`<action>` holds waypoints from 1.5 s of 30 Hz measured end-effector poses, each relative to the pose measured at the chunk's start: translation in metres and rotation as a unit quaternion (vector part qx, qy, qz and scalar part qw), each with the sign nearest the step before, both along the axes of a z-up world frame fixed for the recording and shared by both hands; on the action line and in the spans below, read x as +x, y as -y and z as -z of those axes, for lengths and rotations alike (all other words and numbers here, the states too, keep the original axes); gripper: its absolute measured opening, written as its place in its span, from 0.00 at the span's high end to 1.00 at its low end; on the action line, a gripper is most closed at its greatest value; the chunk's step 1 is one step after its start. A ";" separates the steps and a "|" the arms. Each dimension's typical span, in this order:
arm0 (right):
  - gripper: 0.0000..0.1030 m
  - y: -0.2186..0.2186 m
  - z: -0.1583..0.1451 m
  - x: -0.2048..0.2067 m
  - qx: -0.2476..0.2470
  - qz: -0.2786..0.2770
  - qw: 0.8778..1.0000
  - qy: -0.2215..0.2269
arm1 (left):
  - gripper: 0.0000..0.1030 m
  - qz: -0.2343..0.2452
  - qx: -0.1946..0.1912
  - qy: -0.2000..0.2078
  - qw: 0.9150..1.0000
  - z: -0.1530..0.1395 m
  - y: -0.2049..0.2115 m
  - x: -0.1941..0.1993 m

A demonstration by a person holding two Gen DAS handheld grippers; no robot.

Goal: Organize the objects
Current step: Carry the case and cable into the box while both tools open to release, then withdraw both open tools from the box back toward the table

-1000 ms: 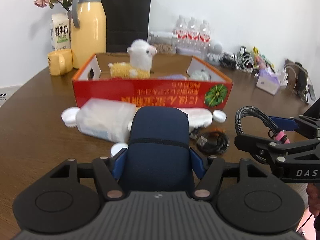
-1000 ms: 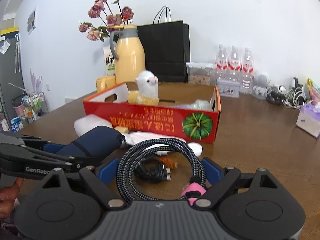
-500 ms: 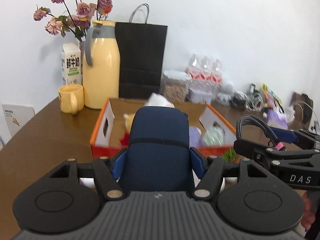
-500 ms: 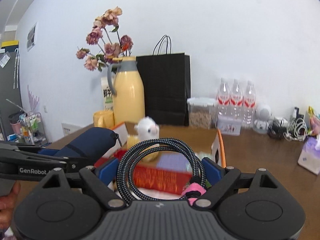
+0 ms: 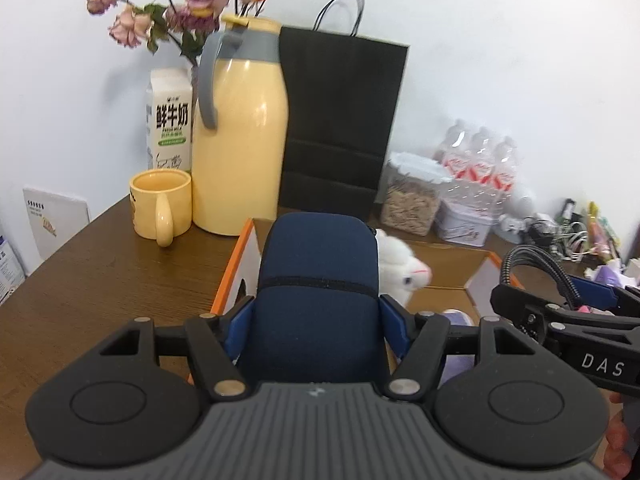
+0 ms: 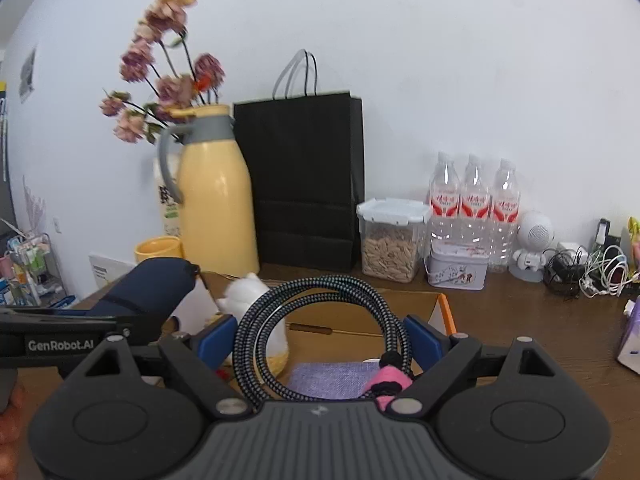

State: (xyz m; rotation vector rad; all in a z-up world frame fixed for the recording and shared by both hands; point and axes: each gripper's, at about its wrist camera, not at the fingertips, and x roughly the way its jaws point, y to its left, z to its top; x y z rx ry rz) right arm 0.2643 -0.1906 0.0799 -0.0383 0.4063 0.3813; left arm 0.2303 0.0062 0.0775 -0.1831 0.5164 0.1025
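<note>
1. Both claws have risen and gone forward since a second ago: you were low over the worktop (image 5: 100, 280) in front of the red box, and now you look down into the box (image 6: 444, 308) from above its near edge.

2. Your left claw (image 5: 318, 316) stays clamped on the navy case (image 5: 318, 280), blue pads pressed to both of its sides. The case hangs above the box's 9 o'clock end, its far tip just in front of the plush (image 5: 404, 272).

3. Your right claw (image 6: 320, 338) still grips the braided cable (image 6: 320, 320) as a coil, its pink tie (image 6: 390, 384) at 5 o'clock by the right pad. The coil hangs over the middle of the box, above a purple cloth (image 6: 332, 378) lying on the floor.

4. For the task, this means the carry is nearly over: both items are off the worktop and over the box, so what remains is lowering and letting go.

5. Watch the plush; it stands close beside both loads. I judge the open cardboard floor toward 3 o'clock the safer spot for the cable, and the case may nudge the plush if dropped straight down.

6. The jug (image 5: 240, 136), mug (image 5: 160, 208) and bag (image 5: 340, 120) stand at 12 o'clock beyond the box, out of your way.
</note>
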 end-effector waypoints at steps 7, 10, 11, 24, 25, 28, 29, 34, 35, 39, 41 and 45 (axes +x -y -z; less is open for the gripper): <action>0.14 -0.008 0.024 0.050 -0.014 0.019 0.999 -0.026 | 0.36 -0.023 0.009 -0.015 1.000 0.022 -0.008 0.038; 0.14 -0.009 0.036 0.062 -0.018 0.021 0.999 -0.034 | 0.36 -0.023 0.019 -0.021 0.999 0.034 -0.006 0.046; 0.14 -0.009 0.040 0.065 -0.019 0.022 0.999 -0.036 | 0.36 -0.019 0.022 -0.028 0.999 0.039 -0.006 0.048; 0.12 -0.016 0.063 0.071 -0.041 0.006 0.998 -0.056 | 0.31 -0.011 0.038 -0.028 0.999 0.051 -0.003 0.049; 0.12 -0.016 0.062 0.071 -0.040 0.008 0.998 -0.056 | 0.29 -0.012 0.038 -0.022 0.999 0.050 -0.003 0.047; 0.01 -0.013 0.059 0.069 -0.036 0.014 0.998 -0.054 | 0.00 -0.016 0.044 0.005 0.999 0.044 -0.002 0.039; 0.00 -0.011 0.058 0.068 -0.033 0.014 0.998 -0.055 | 0.00 -0.015 0.043 0.016 0.999 0.042 -0.002 0.036; 0.00 -0.007 0.052 0.061 -0.022 0.017 0.998 -0.049 | 0.00 -0.016 0.043 0.027 0.999 0.037 0.000 0.033; 0.00 -0.007 0.051 0.060 -0.022 0.017 0.999 -0.047 | 0.00 -0.016 0.043 0.028 0.999 0.037 0.000 0.032; 0.00 -0.006 0.044 0.052 -0.022 0.016 0.999 -0.036 | 0.00 -0.017 0.042 0.035 0.998 0.034 -0.001 0.029; 0.00 -0.005 0.040 0.046 -0.021 0.017 0.999 -0.028 | 0.00 -0.016 0.041 0.040 0.998 0.032 -0.002 0.026; 0.00 -0.001 0.030 0.031 -0.022 0.019 1.000 -0.007 | 0.00 -0.015 0.039 0.049 0.998 0.026 -0.004 0.017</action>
